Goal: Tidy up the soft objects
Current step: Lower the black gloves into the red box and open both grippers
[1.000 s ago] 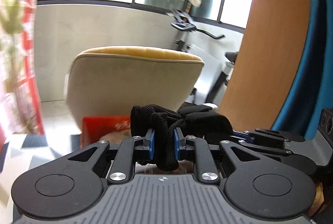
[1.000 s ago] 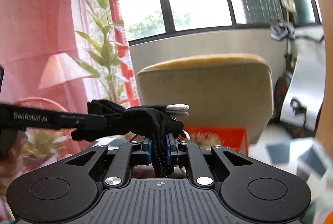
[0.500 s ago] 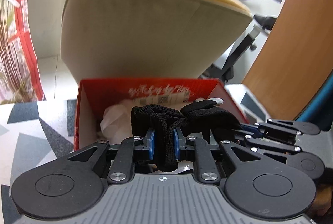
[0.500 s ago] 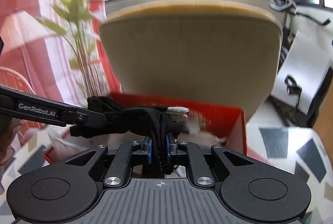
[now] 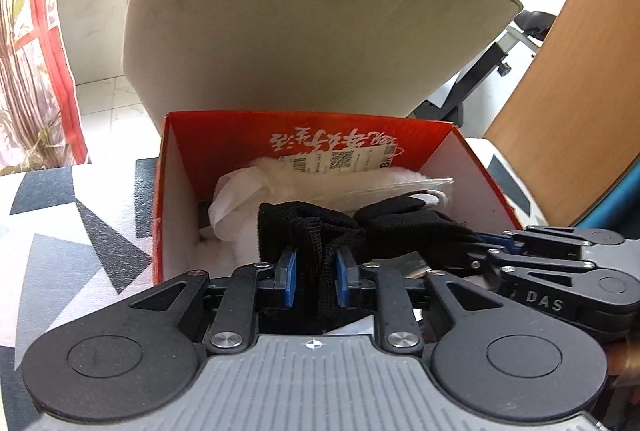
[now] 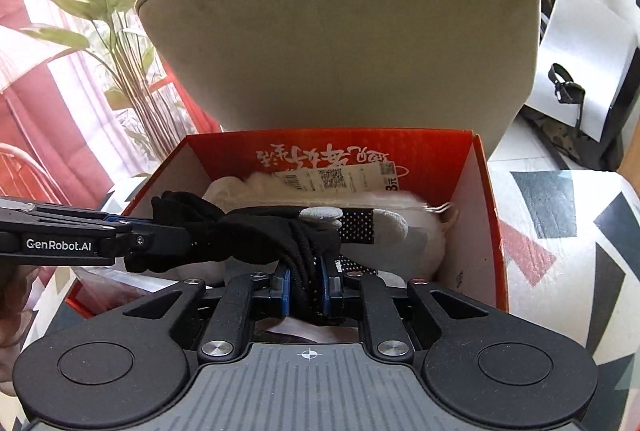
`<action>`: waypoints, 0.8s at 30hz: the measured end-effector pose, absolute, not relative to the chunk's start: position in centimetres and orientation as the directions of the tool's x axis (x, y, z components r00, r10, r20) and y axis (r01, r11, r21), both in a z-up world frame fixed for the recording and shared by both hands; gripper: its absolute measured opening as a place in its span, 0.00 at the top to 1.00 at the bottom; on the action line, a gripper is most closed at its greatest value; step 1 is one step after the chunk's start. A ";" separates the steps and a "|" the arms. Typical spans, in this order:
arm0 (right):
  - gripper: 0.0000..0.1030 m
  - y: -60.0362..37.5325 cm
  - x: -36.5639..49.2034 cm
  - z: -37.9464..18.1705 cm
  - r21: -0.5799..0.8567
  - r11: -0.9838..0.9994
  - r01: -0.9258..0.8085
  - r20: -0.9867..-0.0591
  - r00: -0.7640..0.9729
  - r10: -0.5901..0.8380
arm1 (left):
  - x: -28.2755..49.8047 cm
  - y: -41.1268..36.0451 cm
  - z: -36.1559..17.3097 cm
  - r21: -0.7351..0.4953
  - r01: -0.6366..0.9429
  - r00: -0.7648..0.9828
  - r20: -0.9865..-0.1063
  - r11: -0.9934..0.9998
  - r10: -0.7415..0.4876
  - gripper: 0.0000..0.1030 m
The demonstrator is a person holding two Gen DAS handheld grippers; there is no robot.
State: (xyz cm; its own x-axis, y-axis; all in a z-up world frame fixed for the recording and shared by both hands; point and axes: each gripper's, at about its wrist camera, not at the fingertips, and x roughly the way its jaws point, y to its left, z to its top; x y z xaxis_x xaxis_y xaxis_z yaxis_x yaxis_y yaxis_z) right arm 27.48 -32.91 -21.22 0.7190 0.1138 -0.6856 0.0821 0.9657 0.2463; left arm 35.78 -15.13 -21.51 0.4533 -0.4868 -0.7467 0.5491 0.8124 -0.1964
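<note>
Both grippers point forward and tilt down toward an open box, each pinching one end of the same black glove. In the left wrist view the left gripper has its blue pads pressed on a bunched fold of the black glove at 6 o'clock, and the right gripper comes in from 3 o'clock, its fingers closed on the glove's other end. In the right wrist view the right gripper clamps the dark fabric between its pads at 6 o'clock, while the left gripper reaches in from 9 o'clock. The glove stretches between them, just above the box's near part, its grey fingertip patches toward 3 o'clock. By count: two grippers, one glove, one red box, one chair. Inside the box lie white fluffy items with a printed label; how many items cannot be told. The box stands on a patterned cloth. Beyond it, at 12 o'clock, is the beige chair back. Compared with a second ago, both cameras have pitched downward: the windows have left the view and the box interior, then mostly hidden, is now fully open to sight, with the grip unchanged.
</note>
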 end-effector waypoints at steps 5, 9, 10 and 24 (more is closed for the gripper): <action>0.83 -33.0 27.4 -21.0 0.219 0.970 0.102 -0.704 0.705 0.085 | 35.4 -15.1 -21.8 -0.100 0.564 0.495 -0.753 0.819 -0.433 0.67; 0.77 -33.3 27.2 -20.8 0.191 0.972 0.137 -0.716 0.697 0.043 | 35.5 -14.2 -21.7 -0.102 0.539 0.516 -0.745 0.836 -0.423 0.65; 0.75 -33.4 27.1 -20.7 0.176 0.974 0.143 -0.717 0.696 0.028 | 35.5 -14.0 -21.5 -0.099 0.536 0.523 -0.740 0.838 -0.423 0.62; 0.06 -32.5 22.7 -18.3 0.105 0.985 0.139 -0.596 0.801 -0.049 | 30.7 -10.4 -17.8 -0.039 0.474 0.688 -0.607 0.880 -0.398 0.01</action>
